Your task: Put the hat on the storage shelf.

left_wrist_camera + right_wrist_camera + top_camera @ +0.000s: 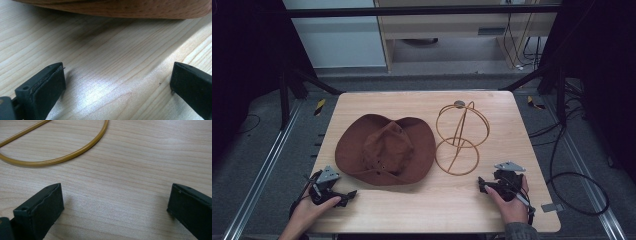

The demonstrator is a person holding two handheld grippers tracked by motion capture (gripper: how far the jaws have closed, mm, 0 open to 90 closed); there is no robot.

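Fingers of the left gripper stand wide apart over bare table, gripping nothing; those of the right gripper likewise gape with nothing between them. Brown hat lies brim-down at mid-table. Left gripper rests just off the hat's near-left brim; wire hat stand stands just right of the hat, with the right gripper beyond its base ring.

High view is pretty dim, with the surroundings nearly black around the lit worktop. Both gripper views are brighter, with a soft glare patch on the wood, and the hat casts a shadow below it.
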